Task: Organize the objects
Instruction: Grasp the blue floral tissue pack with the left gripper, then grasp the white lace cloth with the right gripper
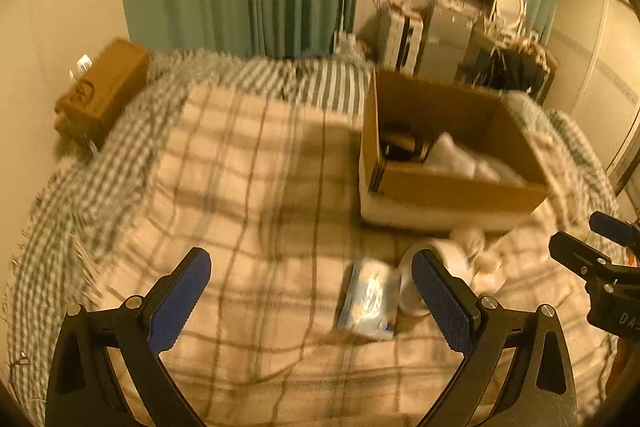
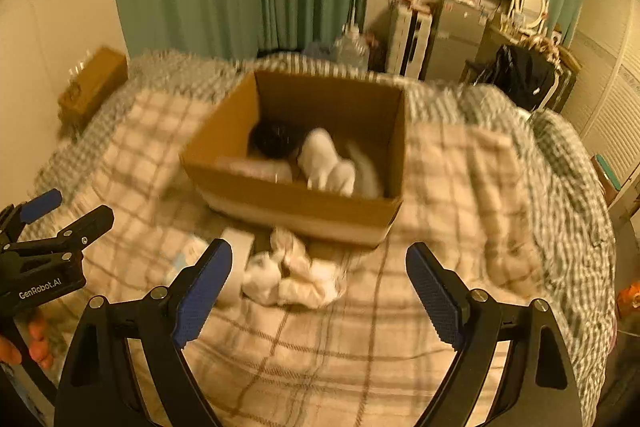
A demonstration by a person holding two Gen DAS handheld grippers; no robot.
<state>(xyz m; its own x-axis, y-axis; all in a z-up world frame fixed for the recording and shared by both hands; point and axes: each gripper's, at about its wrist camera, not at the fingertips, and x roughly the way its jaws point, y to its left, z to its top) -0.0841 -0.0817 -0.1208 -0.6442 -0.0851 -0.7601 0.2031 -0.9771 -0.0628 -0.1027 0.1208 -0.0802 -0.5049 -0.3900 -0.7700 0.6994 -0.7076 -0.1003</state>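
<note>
Both jaws stand spread wide and grip nothing. Under the right gripper (image 2: 320, 291) a crumpled white cloth (image 2: 292, 275) lies on the plaid bed blanket (image 2: 320, 347), nearer its left jaw, beside a white roll (image 2: 238, 263). Just beyond sits the open cardboard box (image 2: 296, 203). Bare blanket lies under the left gripper (image 1: 312, 303); a blue-white packet (image 1: 370, 301) rests by its right jaw.
</note>
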